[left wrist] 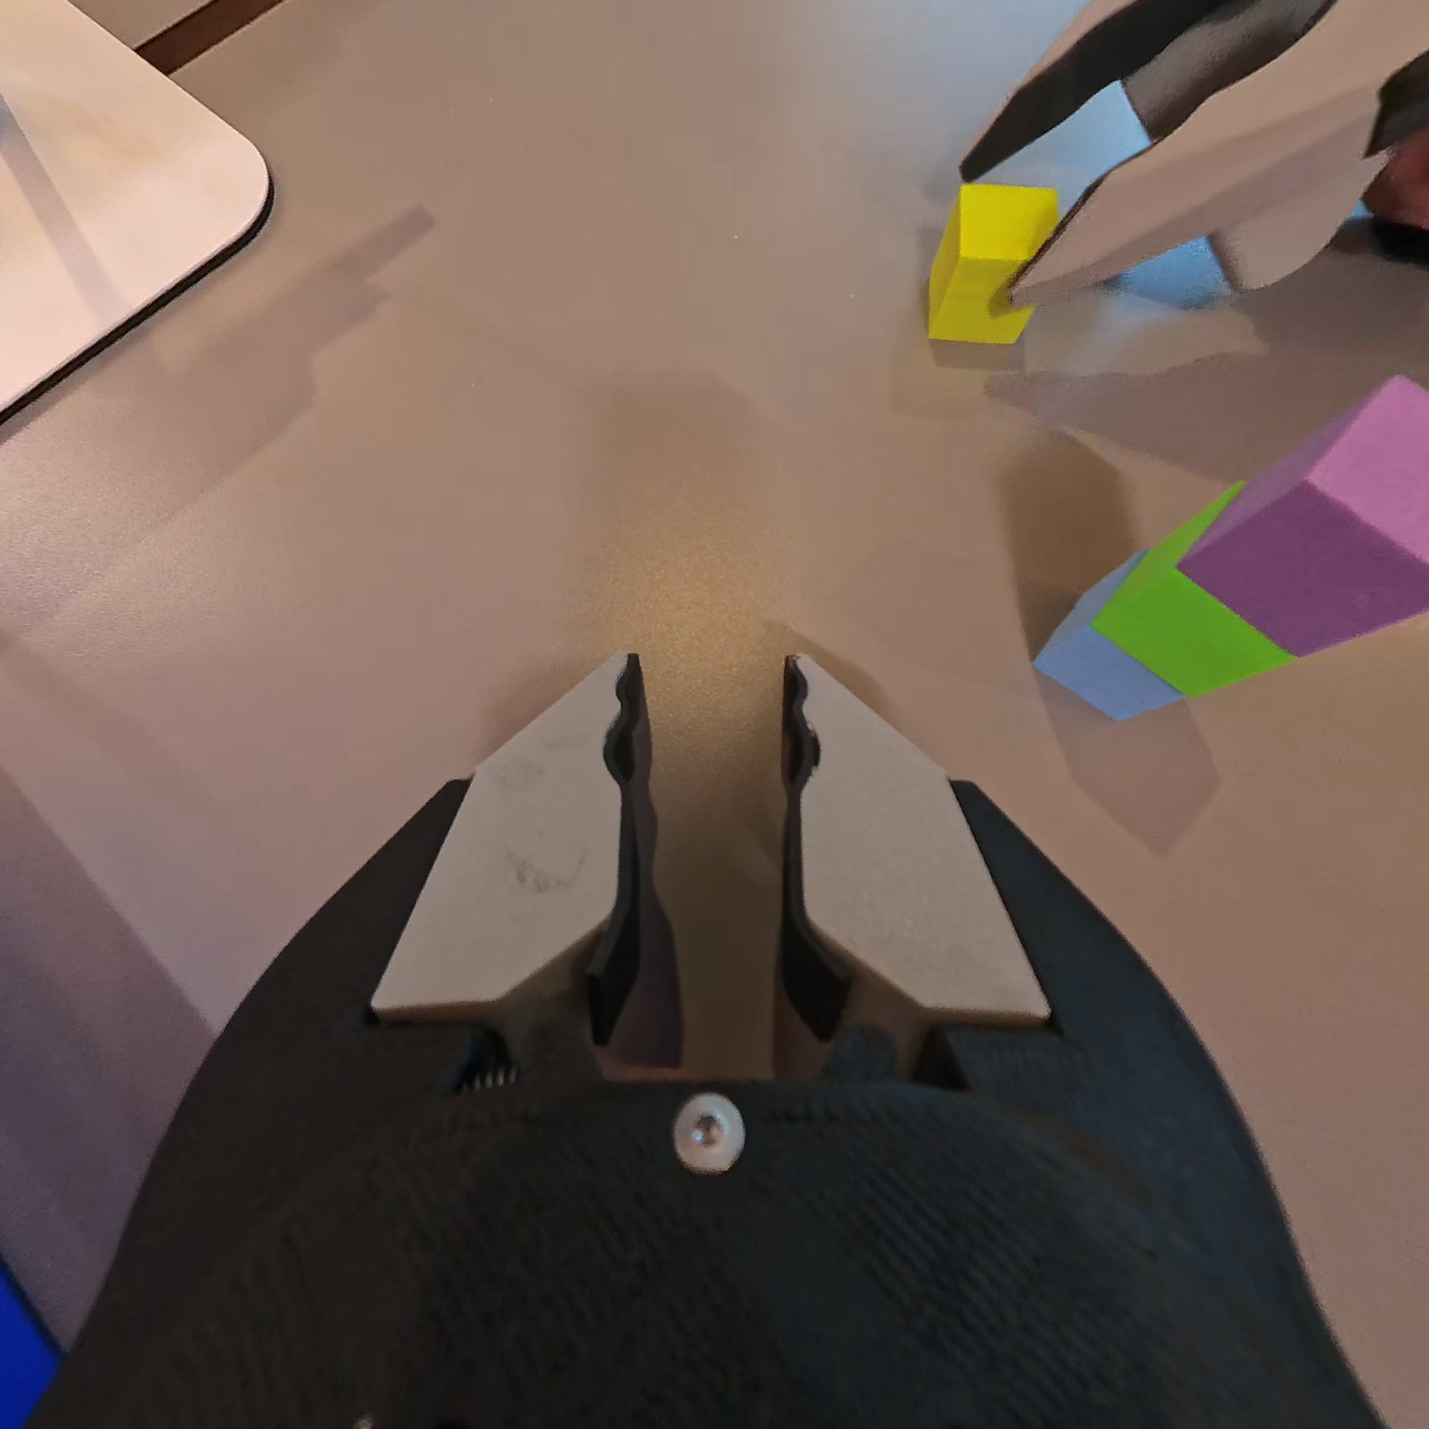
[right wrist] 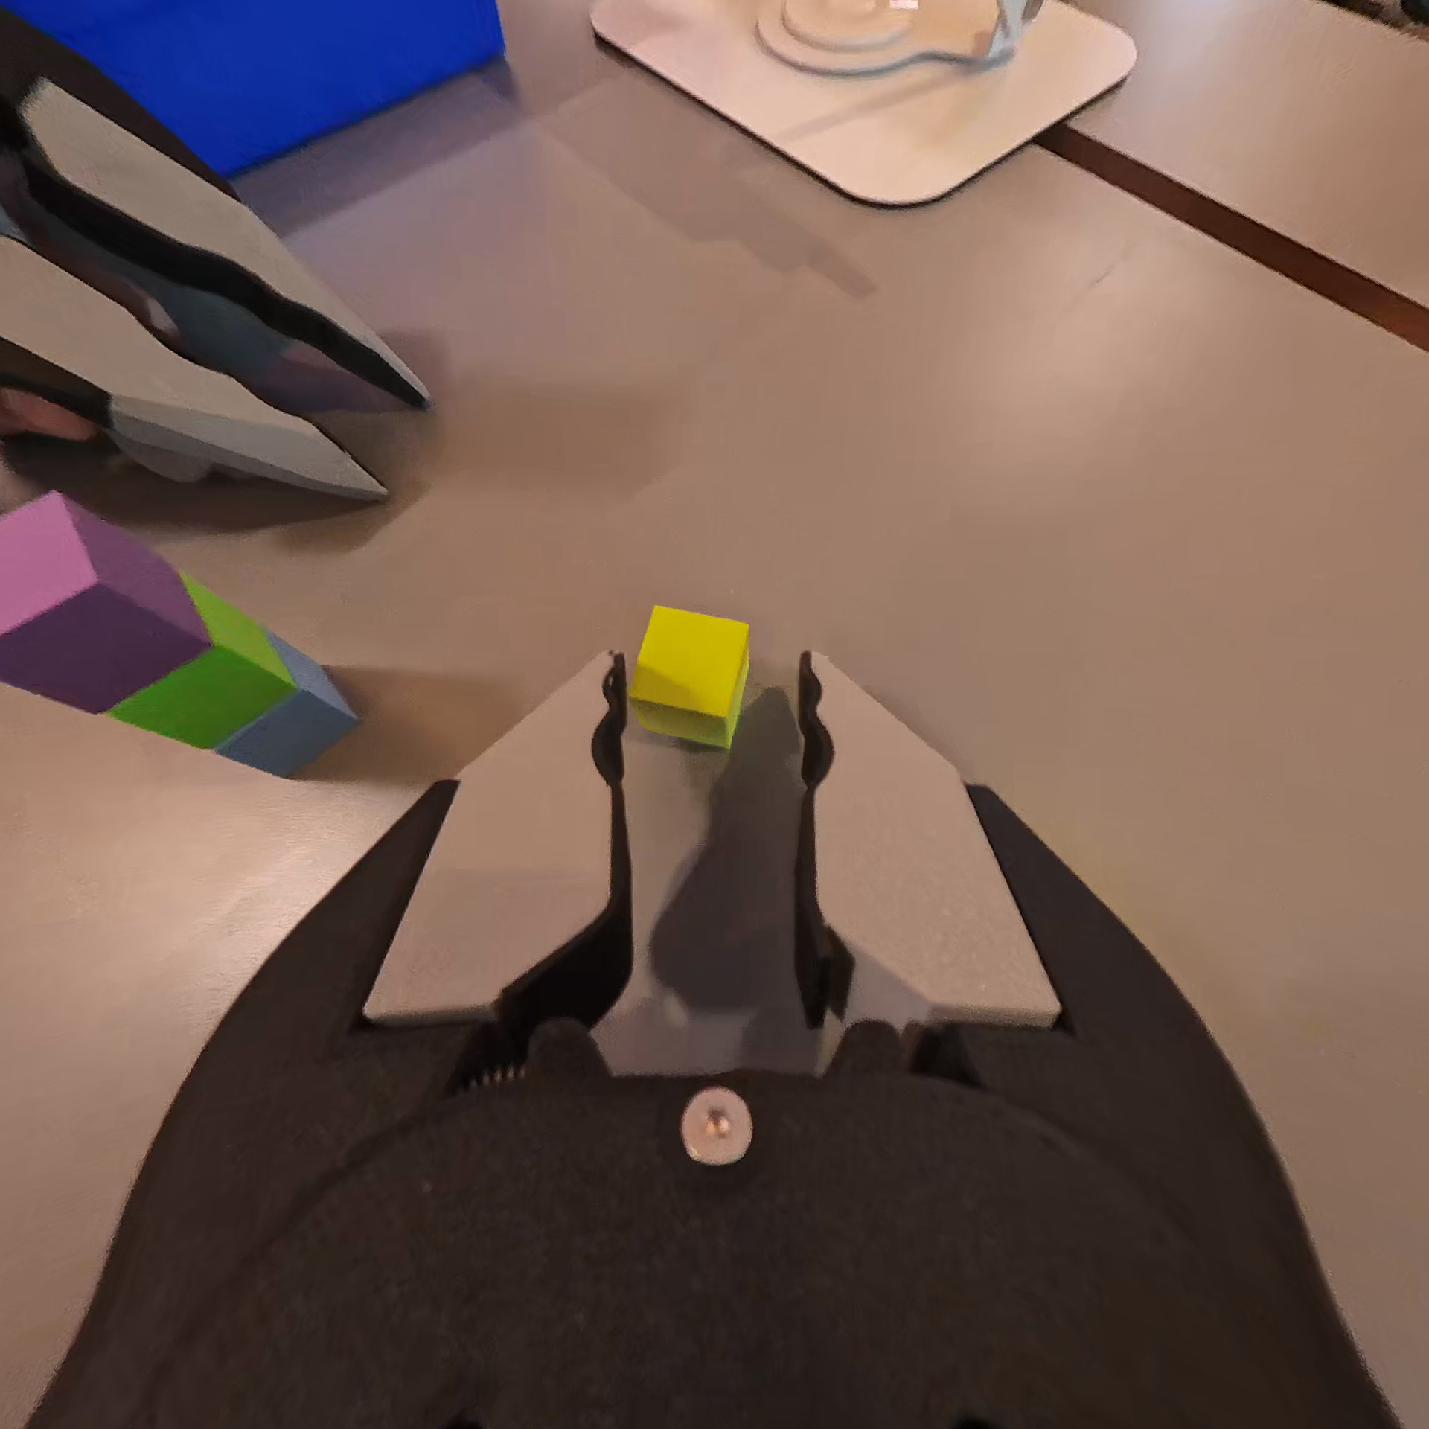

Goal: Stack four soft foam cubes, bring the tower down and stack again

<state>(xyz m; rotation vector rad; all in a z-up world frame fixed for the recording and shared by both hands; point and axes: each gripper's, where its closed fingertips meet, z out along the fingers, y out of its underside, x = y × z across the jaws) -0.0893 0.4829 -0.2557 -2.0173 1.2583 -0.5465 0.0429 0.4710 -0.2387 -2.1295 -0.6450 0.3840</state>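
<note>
Right tool (right wrist: pixel 707 657) released, tips low, straddling yellow cube (right wrist: pixel 690 674) on bench (right wrist: pixel 1005 541); left tool (left wrist: pixel 711 661) released, hovering.

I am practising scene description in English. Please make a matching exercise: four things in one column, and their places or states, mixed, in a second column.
Things:
1. yellow cube
2. purple cube
3. blue cube
4. left tool

Places or states:
A. bottom of the stack of three
B. open, nothing between its fingers
C. alone on the table, between the tips of the open right tool
D. top of the stack of three

Pairs: 1-C, 2-D, 3-A, 4-B
</note>
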